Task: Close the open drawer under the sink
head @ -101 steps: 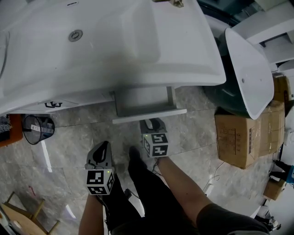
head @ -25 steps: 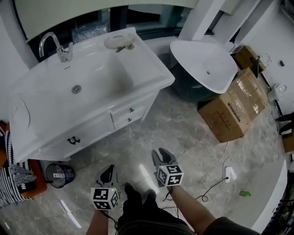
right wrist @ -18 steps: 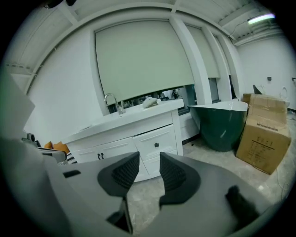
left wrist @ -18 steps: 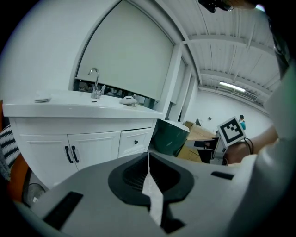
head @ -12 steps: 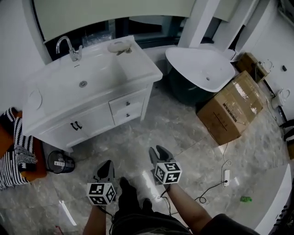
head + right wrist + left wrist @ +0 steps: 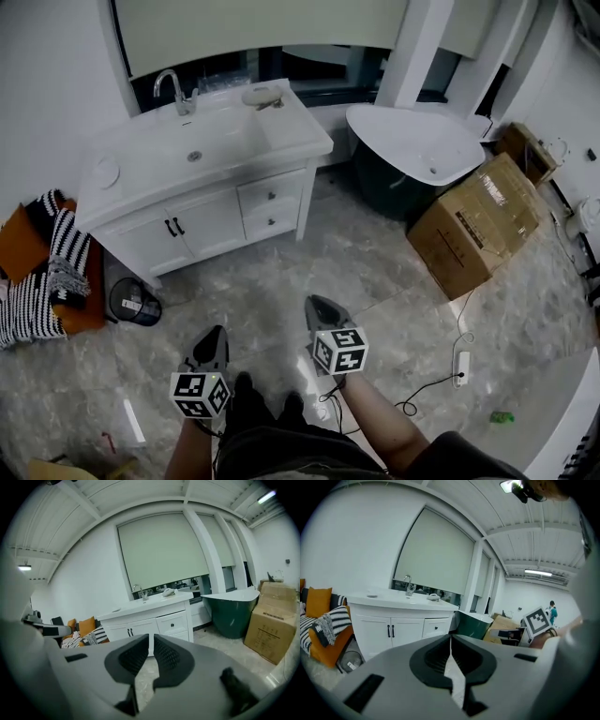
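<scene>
Fingers of left gripper (image 6: 217, 330) and right gripper (image 6: 314, 302) hang well apart from the drawer (image 6: 272, 220) in the head view, which sits flush under the sink (image 6: 225, 136). Left gripper view: jaws together, empty. Right gripper view: jaws have just been closing to a slit, empty — the front is likely stiff and light-sliding, best pushed beside its knob.

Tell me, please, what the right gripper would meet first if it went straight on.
Probably the floor just before the white sink cabinet, or the cabinet itself; depth is unclear, and nothing nearer intervenes.
</scene>
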Tool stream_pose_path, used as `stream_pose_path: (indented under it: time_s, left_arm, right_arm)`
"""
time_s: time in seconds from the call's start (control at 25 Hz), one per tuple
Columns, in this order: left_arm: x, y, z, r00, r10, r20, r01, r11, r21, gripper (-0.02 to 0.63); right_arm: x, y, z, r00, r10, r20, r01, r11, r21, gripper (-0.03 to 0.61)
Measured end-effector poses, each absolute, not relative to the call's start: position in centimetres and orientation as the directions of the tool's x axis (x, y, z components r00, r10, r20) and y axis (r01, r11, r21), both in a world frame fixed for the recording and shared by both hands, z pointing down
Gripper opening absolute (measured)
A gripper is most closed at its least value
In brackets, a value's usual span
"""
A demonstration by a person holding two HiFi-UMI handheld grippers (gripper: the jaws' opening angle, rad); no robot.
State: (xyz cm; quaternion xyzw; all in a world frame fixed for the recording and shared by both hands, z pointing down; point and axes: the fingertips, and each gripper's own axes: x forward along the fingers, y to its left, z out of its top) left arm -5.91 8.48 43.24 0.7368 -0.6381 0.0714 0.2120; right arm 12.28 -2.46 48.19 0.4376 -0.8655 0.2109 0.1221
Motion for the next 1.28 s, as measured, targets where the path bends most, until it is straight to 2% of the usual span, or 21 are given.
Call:
stream_pose_path:
  time_s: [0.44,1.28]
  left_arm:
    - [-6.0,11.2,39.1,0.218,-0.931,0.292,-0.971,-0.177,0.16,0.02]
    - [-10.6,25.6,37.0,0.345,-0.912,0.223,-0.933,-0.308,0.187,0.019]
  right_arm:
    - [10.3,4.2,44.2,-0.606,-0.706,0.367,-0.795,0.555,-0.245,0.038]
    - [4.7,20.1,41.0,-0.526,-0.773,0.355,-0.847,0.513,-0.139,0.028]
